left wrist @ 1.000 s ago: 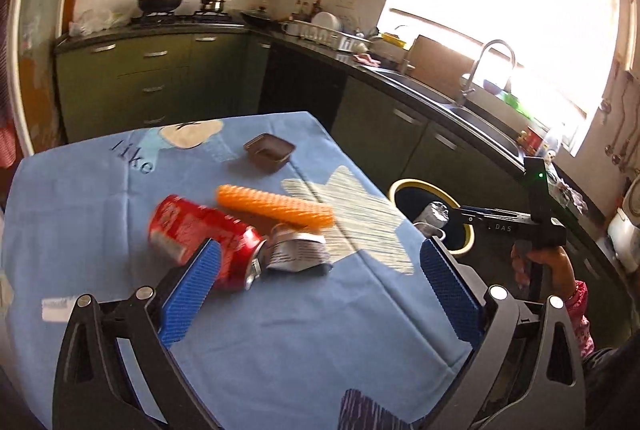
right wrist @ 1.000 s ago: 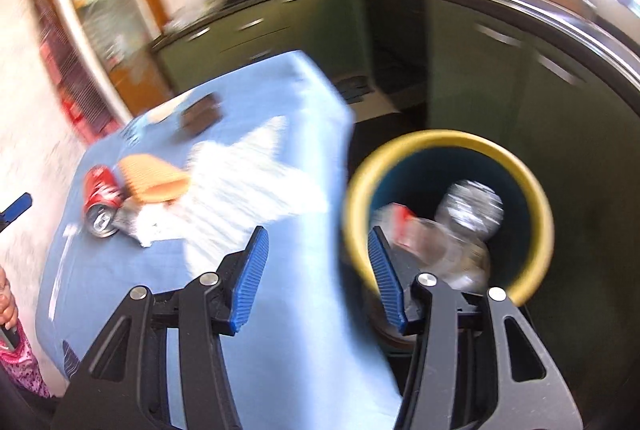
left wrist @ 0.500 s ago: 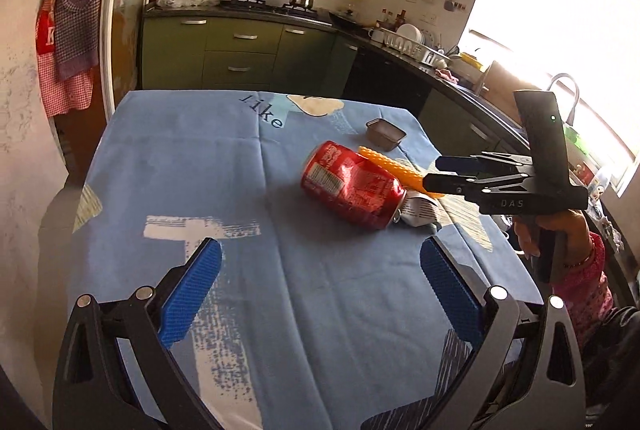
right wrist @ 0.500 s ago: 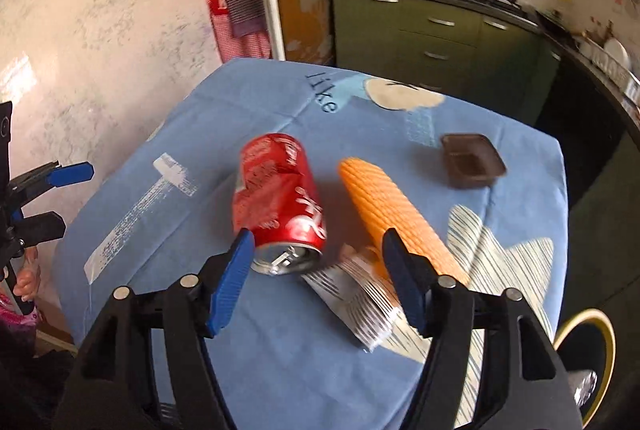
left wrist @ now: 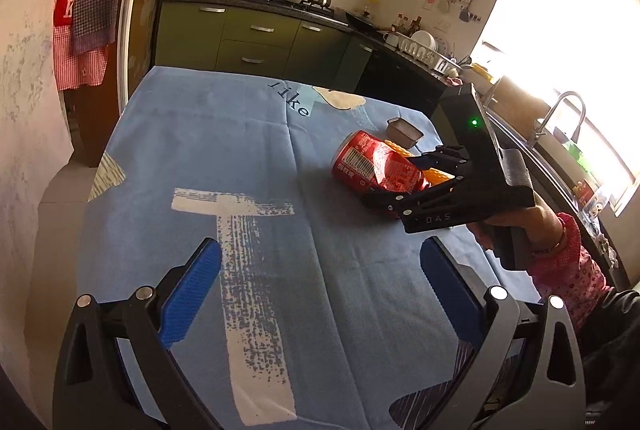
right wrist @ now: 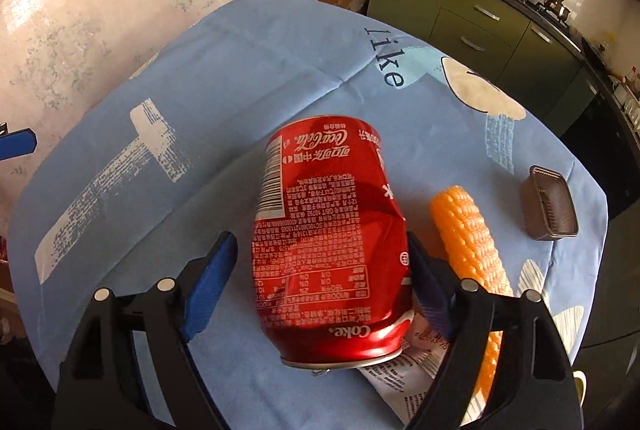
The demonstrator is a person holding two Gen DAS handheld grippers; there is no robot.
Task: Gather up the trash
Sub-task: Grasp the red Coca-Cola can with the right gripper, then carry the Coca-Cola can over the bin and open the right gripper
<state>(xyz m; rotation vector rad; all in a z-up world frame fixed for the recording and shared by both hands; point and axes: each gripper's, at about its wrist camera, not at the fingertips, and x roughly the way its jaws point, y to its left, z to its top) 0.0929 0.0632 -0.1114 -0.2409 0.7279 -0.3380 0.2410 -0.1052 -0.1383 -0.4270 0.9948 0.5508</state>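
In the left wrist view, the left gripper (left wrist: 318, 290) is held wide apart and empty above the blue tablecloth (left wrist: 224, 150), while the right gripper (left wrist: 416, 174) is seen at the dented red can (left wrist: 374, 164) lying on its side. Green cabinets (left wrist: 256, 34) and a bright window (left wrist: 568, 30) are seen behind. In the right wrist view, the right gripper (right wrist: 320, 278) is opening, with the can (right wrist: 324, 242) framed between its jaws; no pad is visibly pressed on it. The jaws are best lowered evenly astride the can, clear of the orange corn cob (right wrist: 472, 246) and the crumpled wrapper (right wrist: 400, 374) beneath.
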